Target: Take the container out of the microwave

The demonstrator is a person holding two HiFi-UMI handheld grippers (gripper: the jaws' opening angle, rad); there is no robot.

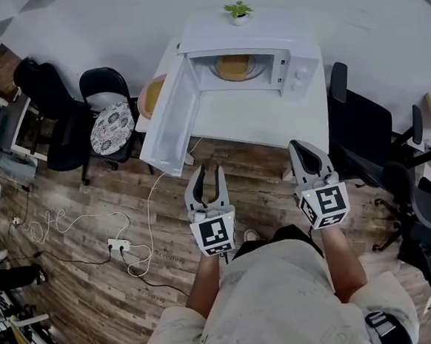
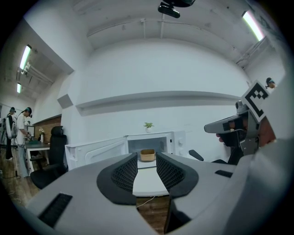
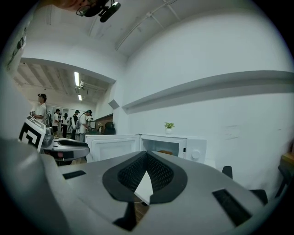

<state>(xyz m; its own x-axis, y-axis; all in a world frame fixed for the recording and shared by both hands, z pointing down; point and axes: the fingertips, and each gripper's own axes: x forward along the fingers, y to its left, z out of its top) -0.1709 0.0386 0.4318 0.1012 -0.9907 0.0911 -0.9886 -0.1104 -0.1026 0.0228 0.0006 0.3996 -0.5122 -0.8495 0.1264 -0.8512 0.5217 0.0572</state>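
Head view: the container [image 1: 233,67] sits inside the open microwave [image 1: 300,70].
Your left gripper [image 1: 208,177], jaws apart, and right gripper [image 1: 304,149], jaws together, hang well short of it.

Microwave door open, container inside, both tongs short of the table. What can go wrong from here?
1. The microwave door swings out wide on the left, so the open left tongs may clip it going in.
2. The right tongs are shut. They need to open before they reach the container, which sits back in the cavity.
3. A white cable runs across the floor to a power strip near the feet, a possible trip when stepping forward.
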